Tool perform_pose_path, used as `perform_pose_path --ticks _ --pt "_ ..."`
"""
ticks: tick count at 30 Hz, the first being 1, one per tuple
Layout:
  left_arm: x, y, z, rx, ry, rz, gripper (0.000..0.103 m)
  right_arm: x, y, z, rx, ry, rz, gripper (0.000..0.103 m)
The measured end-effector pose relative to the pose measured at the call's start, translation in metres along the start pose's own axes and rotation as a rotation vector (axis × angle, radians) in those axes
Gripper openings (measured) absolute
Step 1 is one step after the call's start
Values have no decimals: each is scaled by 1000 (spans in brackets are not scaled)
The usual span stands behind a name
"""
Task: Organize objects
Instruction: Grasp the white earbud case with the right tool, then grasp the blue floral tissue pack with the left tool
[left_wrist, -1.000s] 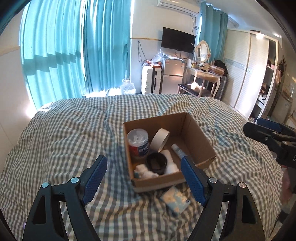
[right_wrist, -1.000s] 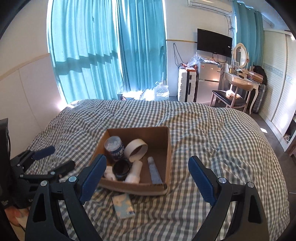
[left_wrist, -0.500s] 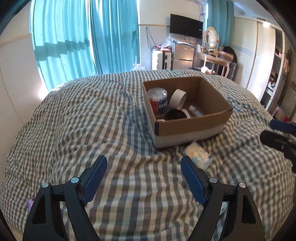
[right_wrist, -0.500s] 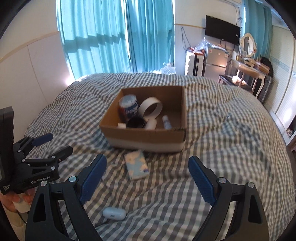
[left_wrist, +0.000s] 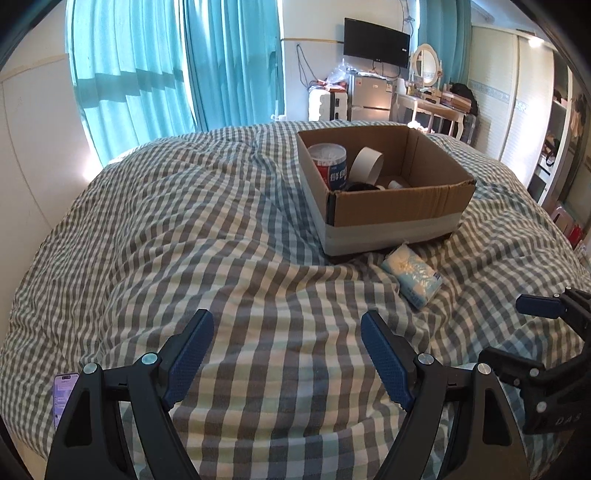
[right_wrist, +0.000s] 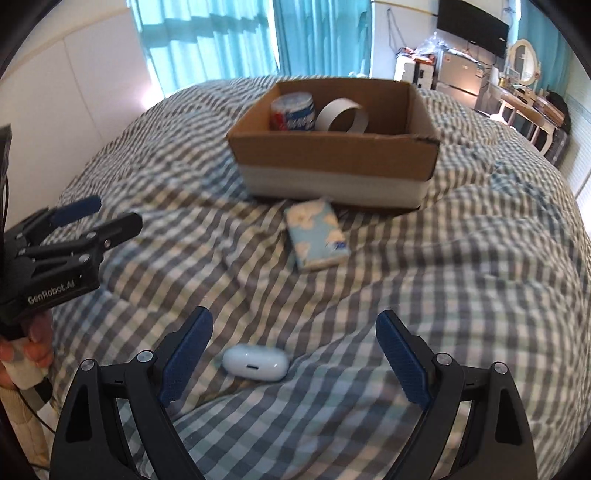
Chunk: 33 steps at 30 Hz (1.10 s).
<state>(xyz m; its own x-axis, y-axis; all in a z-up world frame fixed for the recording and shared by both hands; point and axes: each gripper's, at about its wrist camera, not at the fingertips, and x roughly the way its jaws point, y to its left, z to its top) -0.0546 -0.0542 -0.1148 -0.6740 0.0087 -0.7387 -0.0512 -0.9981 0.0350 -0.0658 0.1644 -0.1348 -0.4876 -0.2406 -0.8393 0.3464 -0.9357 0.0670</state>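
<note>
- Currently both tools are empty: right gripper (right_wrist: 293, 354) has its jaws spread wide, nothing between the pads; left gripper (left_wrist: 286, 352) likewise wide open over bare quilt.
- Small white rounded plastic earbud case (right_wrist: 255, 362) lies on the grey-and-white checked quilt (right_wrist: 461, 258), just ahead of the right gripper and nearer its left finger than its right. Not touching either pad.
- My read: the right gripper sits low and aimed at the case because that's the next pick. It needs a slight shift left to centre before closing.
- Pale blue floral tissue packet (right_wrist: 318, 234) lies on the quilt just in front of the open brown cardboard box with a white band round its base (right_wrist: 332, 155), close to the front wall; can't tell if it's touching.
- Box already holds a red-and-blue cylindrical tub (left_wrist: 329, 164) and a white tape roll (left_wrist: 365, 165) leaning upright beside it, plus a dark round item and a small white one mostly hidden by the front wall.
- So two loose items appear left: case and packet.
- Risk: the case is smooth and rounded, the quilt is soft, so it may sink or squirt out under the pads.
- Left gripper is parked off to the side, likely just out of the way.
</note>
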Motion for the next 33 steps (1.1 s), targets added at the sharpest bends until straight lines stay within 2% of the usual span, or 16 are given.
perform_pose_path --ticks 6,7,9,16,17,20,25,33 --pt "6 3 -7 -12 22 -4 84 22 13 -10 -29 70 34 89" --pt "6 3 -7 -14 24 -7 84 26 15 -12 -33 80 35 87" --pt "7 3 -8 -13 25 -11 84 36 18 -16 -41 108 48 74" --pt "10 1 -9 -11 38 -13 84 61 24 -25 -64 170 17 64" --pt "11 1 -9 -12 40 -13 84 62 23 -26 -61 174 7 60" --pt "11 1 -9 -10 44 -10 84 60 23 -26 -58 164 9 51" --pt "13 0 -9 -5 51 1 84 47 21 -26 -49 127 20 50" --pt "15 -7 -10 8 61 7 84 7 17 -15 -41 18 42 49"
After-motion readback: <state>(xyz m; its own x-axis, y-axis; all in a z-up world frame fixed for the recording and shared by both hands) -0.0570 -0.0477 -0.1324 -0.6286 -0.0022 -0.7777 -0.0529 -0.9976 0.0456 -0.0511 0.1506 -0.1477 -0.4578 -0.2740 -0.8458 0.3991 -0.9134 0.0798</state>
